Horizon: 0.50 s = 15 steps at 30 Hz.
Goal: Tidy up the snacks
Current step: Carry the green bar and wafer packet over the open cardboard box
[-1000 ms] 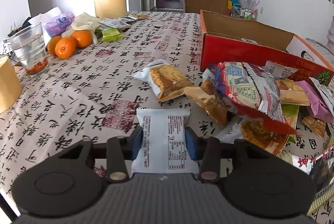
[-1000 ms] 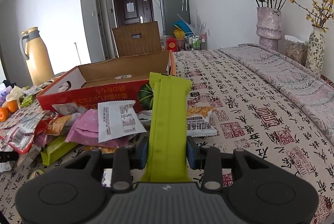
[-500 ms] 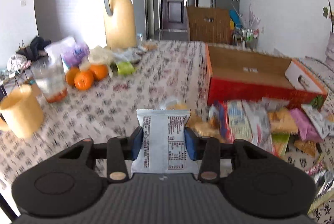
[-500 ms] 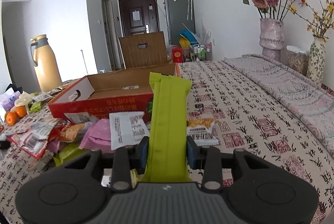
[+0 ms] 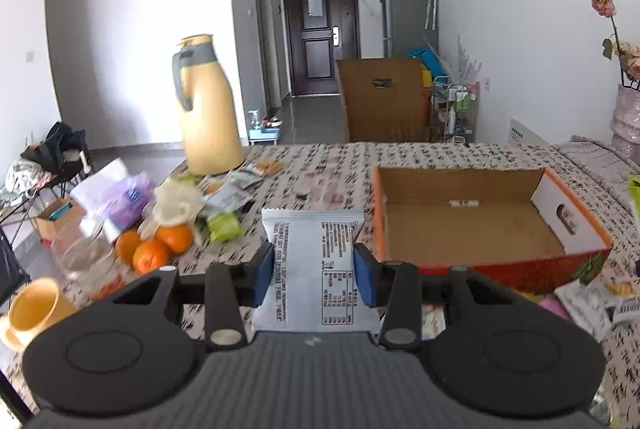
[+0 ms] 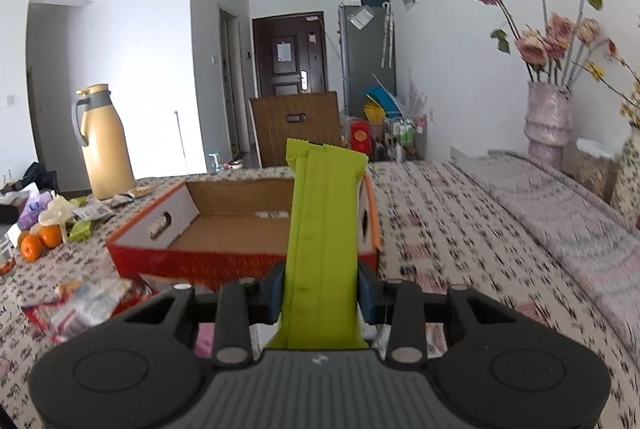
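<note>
Left gripper [image 5: 313, 274]: blue fingers [image 5: 264, 275] clamped on the sides of a grey-white snack packet [image 5: 314, 265], printed back facing up, far end sticking out past the pads. Gripper tipped a little downward, packet carried in the air above the counter [image 5: 320, 165], just left of the open cardboard box [image 5: 472, 217].

Right gripper [image 6: 320, 293]: fingers [image 6: 276, 293] pinched on a long lime-green snack bar [image 6: 324, 229], which stands out forward and upward between them. Gripper also angled slightly down, held over the counter [image 6: 460, 229] on the near side of the cardboard box [image 6: 224, 225]; the bar's far end overlaps the box's right end in view.

Box interior bare except a small white label. Loose snack packets [image 6: 84, 305] lie on the counter at the box's near side. Far left: oranges [image 5: 156, 249], yellow thermos jug [image 5: 206, 105], yellow cup [image 5: 34, 307].
</note>
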Tool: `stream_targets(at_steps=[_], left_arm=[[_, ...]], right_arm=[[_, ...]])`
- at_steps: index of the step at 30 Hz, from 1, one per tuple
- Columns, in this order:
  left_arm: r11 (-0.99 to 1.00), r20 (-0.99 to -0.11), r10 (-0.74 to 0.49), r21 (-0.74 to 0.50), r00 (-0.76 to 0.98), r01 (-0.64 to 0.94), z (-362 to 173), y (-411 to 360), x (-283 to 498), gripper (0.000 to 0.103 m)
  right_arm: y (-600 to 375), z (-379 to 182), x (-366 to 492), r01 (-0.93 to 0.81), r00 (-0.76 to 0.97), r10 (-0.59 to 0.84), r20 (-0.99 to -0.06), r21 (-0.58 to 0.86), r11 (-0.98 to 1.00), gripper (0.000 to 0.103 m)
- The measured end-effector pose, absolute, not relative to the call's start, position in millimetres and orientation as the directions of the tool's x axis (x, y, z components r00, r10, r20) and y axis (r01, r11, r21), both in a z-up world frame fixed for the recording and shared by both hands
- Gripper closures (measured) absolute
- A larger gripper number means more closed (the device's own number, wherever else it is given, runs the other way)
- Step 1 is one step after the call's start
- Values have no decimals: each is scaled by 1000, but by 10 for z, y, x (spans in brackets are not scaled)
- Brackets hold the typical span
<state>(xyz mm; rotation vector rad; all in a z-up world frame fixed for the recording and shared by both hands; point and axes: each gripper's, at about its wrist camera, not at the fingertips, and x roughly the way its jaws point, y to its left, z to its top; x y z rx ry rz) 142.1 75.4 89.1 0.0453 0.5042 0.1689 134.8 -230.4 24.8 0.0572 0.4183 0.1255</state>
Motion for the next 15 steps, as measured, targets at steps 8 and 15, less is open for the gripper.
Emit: stream_targets(at_steps=[8,15], left_arm=[[992,-478,125,80,870,-98,1031,535,1899,60],[991,-516,122,108,848,-77,1017,389,2485,60]], right_arm=[[-2187,384,1811,-149,906,168,-388,80,986,68],[-2074,466,2268,-174,904,192,-382,84,981,68]])
